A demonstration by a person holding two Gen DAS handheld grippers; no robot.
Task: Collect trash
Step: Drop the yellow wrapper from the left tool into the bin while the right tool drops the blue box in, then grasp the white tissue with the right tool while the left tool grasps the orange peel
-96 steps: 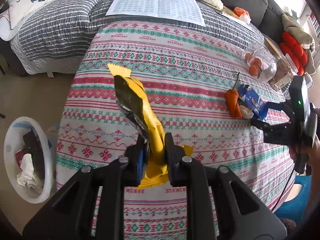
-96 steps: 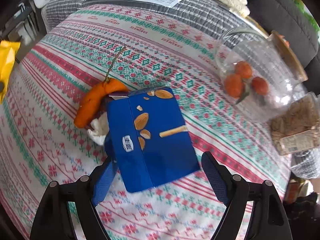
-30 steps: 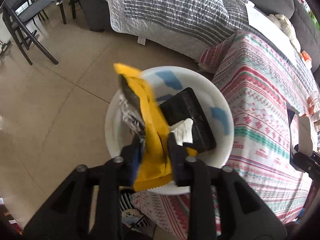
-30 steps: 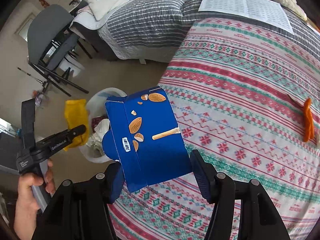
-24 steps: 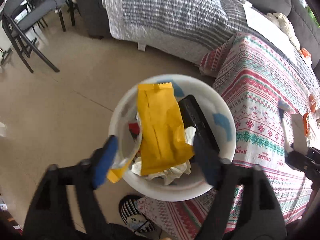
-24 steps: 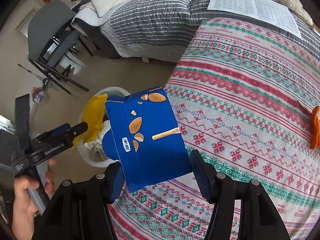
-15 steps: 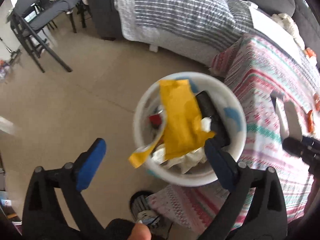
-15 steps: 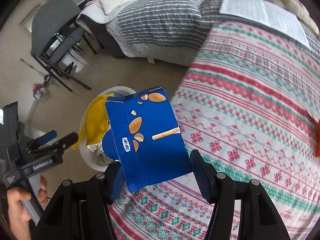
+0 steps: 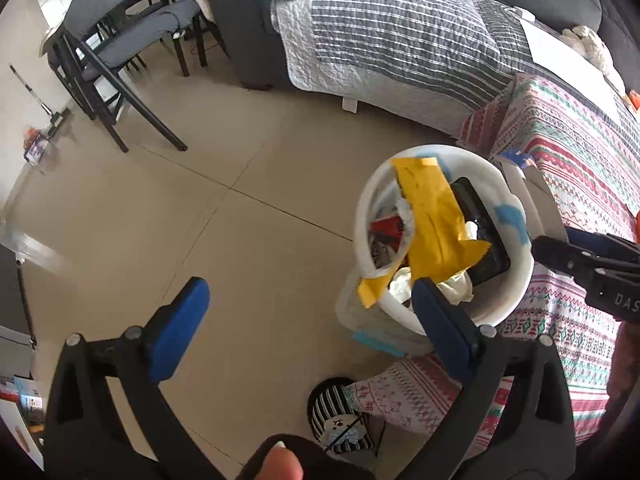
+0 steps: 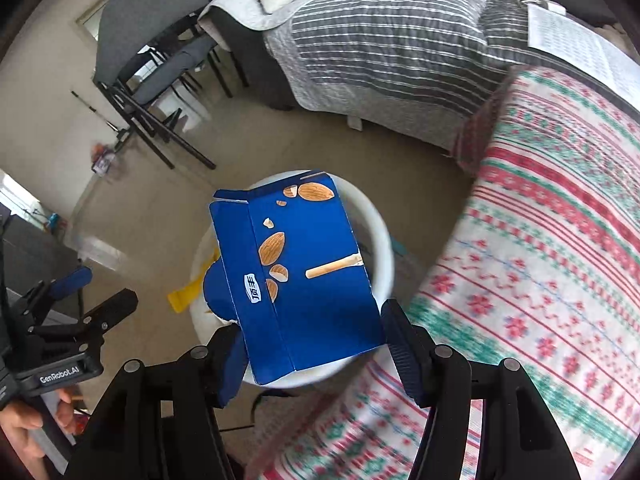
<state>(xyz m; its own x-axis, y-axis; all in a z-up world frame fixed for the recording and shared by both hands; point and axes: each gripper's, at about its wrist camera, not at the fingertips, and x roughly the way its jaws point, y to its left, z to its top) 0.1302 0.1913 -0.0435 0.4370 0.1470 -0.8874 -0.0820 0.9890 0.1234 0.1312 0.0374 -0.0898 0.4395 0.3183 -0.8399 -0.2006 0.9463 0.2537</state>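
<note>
right gripper (image 10: 316, 344) clamps a blue box (image 10: 298, 276) between its blue pads, box flat-faced toward the camera with almond pictures on it, held directly over the white bin (image 10: 382, 240); the box covers most of the bin opening in the right wrist view. left gripper (image 9: 308, 312) is spread wide and holds nothing, its right pad (image 9: 440, 328) overlapping the near rim of the bin (image 9: 364, 216) in the left wrist view, left pad (image 9: 180, 328) over bare floor tile (image 9: 200, 220). yellow wrapper (image 9: 434, 228) lies in the bin on top of the other trash, one end draped over the near rim, the other leaning on the far rim. under it: black flat item (image 9: 484, 240), white crumpled paper (image 9: 460, 292), something red (image 9: 386, 226). bin stands on the floor just beside the patterned cloth (image 9: 576, 168) that hangs off the table edge. striped grey quilt (image 9: 396, 40) on the sofa behind, dark chairs (image 9: 116, 60) farther left. right gripper's tip (image 9: 584, 256) shows at the right edge of the left wrist view, next to the bin. striped slipper (image 9: 336, 412) on the floor under the cloth edge.
</note>
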